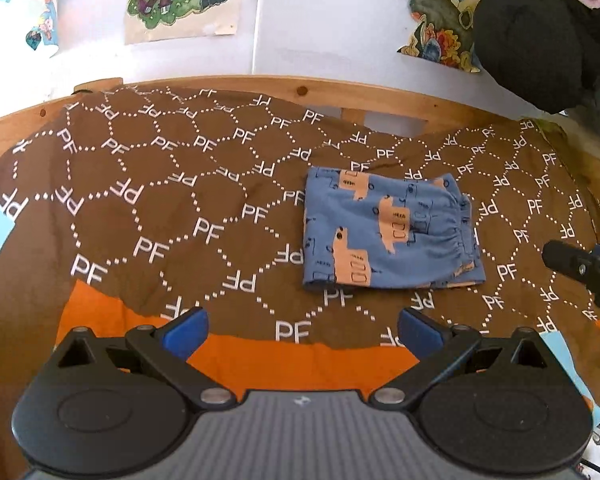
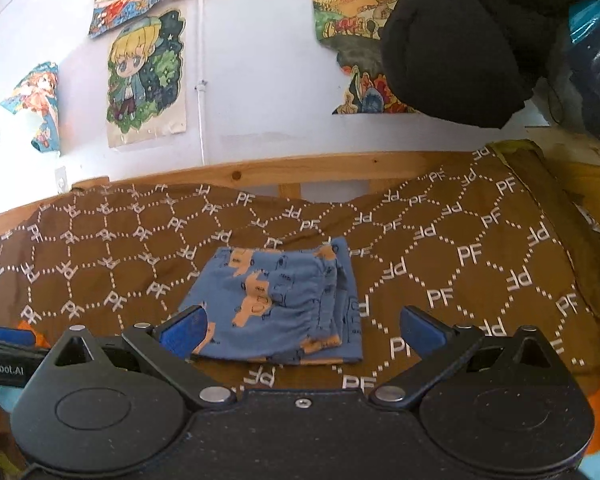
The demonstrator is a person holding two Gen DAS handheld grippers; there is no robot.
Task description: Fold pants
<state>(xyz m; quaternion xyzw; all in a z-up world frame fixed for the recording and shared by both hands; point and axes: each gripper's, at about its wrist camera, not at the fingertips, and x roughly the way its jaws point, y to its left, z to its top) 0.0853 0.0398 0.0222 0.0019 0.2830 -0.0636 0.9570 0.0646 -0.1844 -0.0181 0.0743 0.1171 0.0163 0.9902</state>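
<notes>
The blue pants (image 1: 388, 232) with orange animal print lie folded into a small rectangle on the brown "PF" patterned cloth (image 1: 160, 208). My left gripper (image 1: 302, 330) is open and empty, pulled back in front of the pants. My right gripper (image 2: 302, 330) is open and empty, just short of the near edge of the pants (image 2: 276, 300). The right gripper's dark tip (image 1: 580, 268) shows at the right edge of the left wrist view. The left gripper (image 2: 8, 340) shows at the left edge of the right wrist view.
A wooden rail (image 1: 340, 92) runs along the far edge in front of a white wall with drawings (image 2: 144, 76). Dark clothing (image 2: 460, 40) hangs at the upper right. An orange and light blue sheet (image 1: 300, 360) lies under the brown cloth.
</notes>
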